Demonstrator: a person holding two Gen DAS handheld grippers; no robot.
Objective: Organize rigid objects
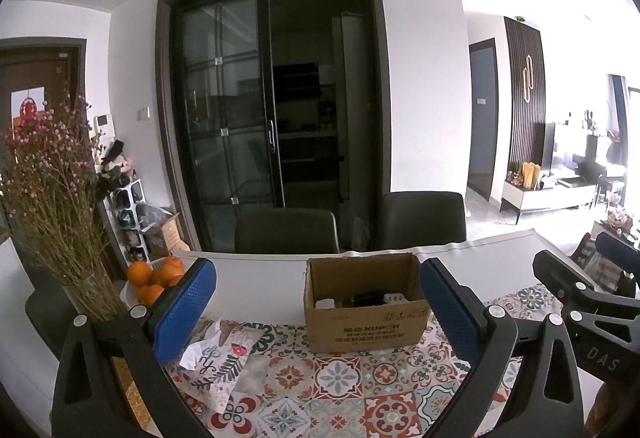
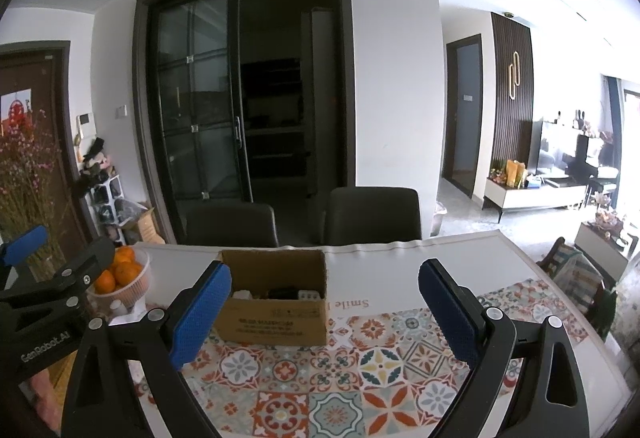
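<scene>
An open cardboard box (image 1: 366,312) stands on the table on the patterned mat (image 1: 340,390). It holds a few small items: a white one, a black one and a blister pack. My left gripper (image 1: 316,314) is open and empty, held just in front of the box. My right gripper (image 2: 324,314) is also open and empty, with the box (image 2: 276,312) ahead and slightly left between its blue pads (image 2: 200,314). The right gripper's body shows at the right edge of the left wrist view (image 1: 580,302).
A basket of oranges (image 1: 154,280) and a vase of dried pink flowers (image 1: 52,198) stand at the table's left. A patterned tissue pack (image 1: 218,358) lies on the mat near the left finger. Two dark chairs (image 1: 286,230) stand behind the table.
</scene>
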